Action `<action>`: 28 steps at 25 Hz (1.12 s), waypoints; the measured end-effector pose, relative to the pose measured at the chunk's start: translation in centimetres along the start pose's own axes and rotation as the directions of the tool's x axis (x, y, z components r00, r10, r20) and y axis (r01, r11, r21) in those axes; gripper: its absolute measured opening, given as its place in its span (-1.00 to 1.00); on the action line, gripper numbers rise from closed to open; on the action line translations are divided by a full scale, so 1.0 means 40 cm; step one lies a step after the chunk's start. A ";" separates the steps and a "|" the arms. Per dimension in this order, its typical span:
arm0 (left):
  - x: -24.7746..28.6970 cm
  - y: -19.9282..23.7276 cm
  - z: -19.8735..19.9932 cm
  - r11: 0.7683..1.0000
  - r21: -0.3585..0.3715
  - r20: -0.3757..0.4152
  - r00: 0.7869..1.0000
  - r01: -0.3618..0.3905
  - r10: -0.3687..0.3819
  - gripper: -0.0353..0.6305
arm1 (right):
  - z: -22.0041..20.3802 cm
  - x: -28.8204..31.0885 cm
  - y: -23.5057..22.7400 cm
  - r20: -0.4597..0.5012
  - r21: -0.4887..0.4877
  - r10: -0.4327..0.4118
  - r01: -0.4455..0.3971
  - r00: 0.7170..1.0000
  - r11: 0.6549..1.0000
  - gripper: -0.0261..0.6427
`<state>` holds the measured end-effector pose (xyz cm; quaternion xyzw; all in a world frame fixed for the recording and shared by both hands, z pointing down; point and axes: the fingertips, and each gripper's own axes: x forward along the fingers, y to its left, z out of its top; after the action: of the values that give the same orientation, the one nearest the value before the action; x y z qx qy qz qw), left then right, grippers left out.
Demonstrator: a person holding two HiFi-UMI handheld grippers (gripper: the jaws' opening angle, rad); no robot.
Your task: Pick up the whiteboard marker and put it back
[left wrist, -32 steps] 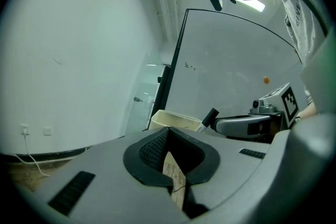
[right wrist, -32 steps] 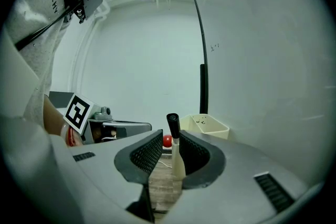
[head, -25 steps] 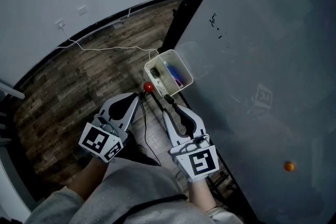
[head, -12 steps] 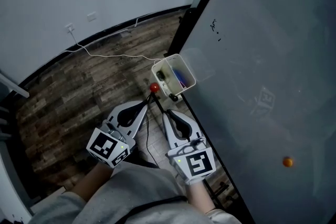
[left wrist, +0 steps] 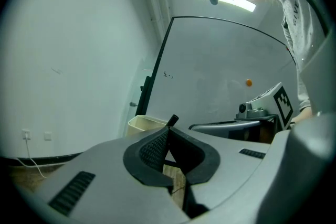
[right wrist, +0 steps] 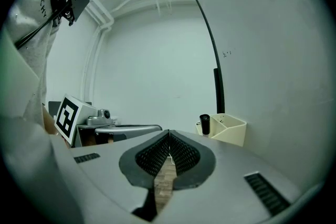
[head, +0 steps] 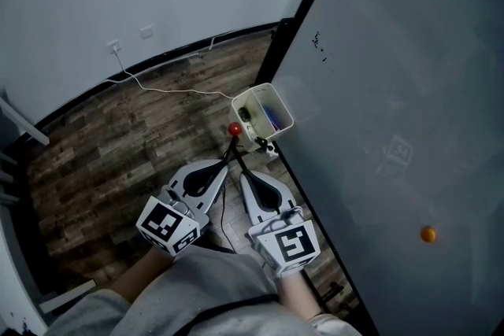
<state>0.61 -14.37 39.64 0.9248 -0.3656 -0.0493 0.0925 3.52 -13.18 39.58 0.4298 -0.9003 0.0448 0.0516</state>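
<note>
In the head view, your left tongs and right tongs lie side by side with their tips near the tray, which hangs on the whiteboard at its framed edge. A small dark shape at the tray's near end looks like the marker, but it is too small to be sure. A red knob sits just beside the tray's left wall, so steer your tips clear of it.

In the left gripper view, the jaws are together with nothing between them. The marker's black end shows just past the tips, beside the tray's right corner. It looks apart from the pads.

In the right gripper view, the jaws have just been closing and the pads now meet on nothing. The marker stands upright against or just beside the tray's left wall, well apart from your tips.

The marker seems to be back in place, so the step in hand is probably to clear away. Draw each pair of tongs straight back along its own line, level and closed. Take most care with the left tongs: their tips are nearest the marker, and a sideways sweep could tip it over.
</note>
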 end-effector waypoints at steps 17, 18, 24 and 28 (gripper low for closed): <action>-0.014 -0.040 -0.008 1.000 0.003 -0.003 1.000 -0.015 0.015 -0.85 | -0.029 -0.050 0.002 -0.041 0.036 0.015 -0.013 0.999 0.999 -0.86; -0.016 -0.040 -0.008 1.000 0.002 -0.003 1.000 -0.017 0.017 -0.85 | -0.029 -0.050 0.003 -0.041 0.036 0.016 -0.014 0.999 0.999 -0.86; -0.020 -0.042 -0.013 1.000 -0.001 -0.006 1.000 -0.022 0.022 -0.85 | -0.019 -0.050 0.003 -0.040 0.038 0.003 -0.002 0.999 0.999 -0.87; -0.020 -0.044 -0.014 1.000 -0.002 -0.006 1.000 -0.022 0.022 -0.85 | -0.019 -0.053 0.001 -0.053 0.041 -0.001 0.003 0.999 0.999 -0.86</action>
<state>1.29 -12.47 39.85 0.9208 -0.3755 -0.0461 0.0951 4.84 -11.43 40.04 0.4302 -0.8972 0.0745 0.0664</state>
